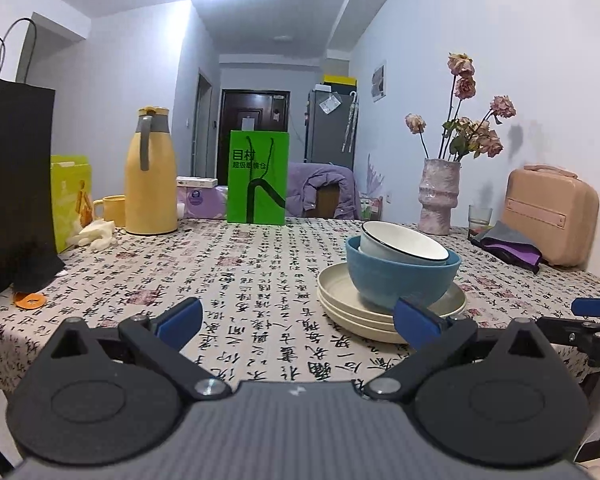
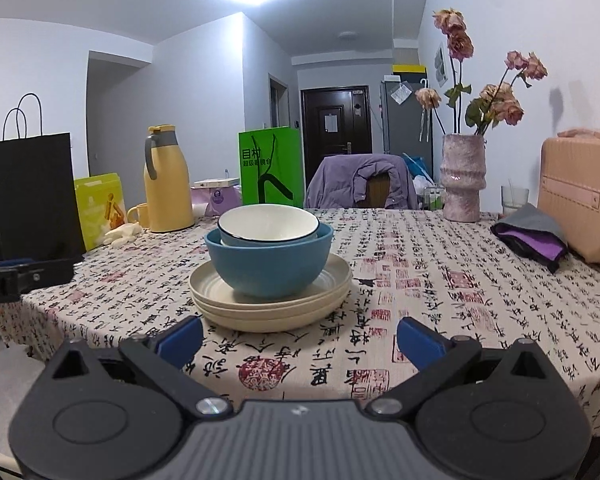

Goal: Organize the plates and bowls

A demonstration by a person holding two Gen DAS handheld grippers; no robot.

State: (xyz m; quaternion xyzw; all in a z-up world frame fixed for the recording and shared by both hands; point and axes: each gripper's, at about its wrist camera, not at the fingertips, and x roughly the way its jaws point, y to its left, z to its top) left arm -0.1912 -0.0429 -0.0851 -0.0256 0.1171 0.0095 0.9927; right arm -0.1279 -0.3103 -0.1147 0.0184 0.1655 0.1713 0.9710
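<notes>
A stack of cream plates lies on the patterned tablecloth. On it sits a blue bowl, and a white bowl with a dark rim rests tilted inside the blue one. My left gripper is open and empty, to the left of the stack, near the table's front edge. My right gripper is open and empty, just short of the stack. In the left wrist view, part of the right gripper shows at the far right edge.
At the back stand a yellow thermos, a yellow mug, a green bag, a black bag, a pink vase of dried roses, a glass, a folded cloth and a pink case. A chair with a purple jacket stands behind the table.
</notes>
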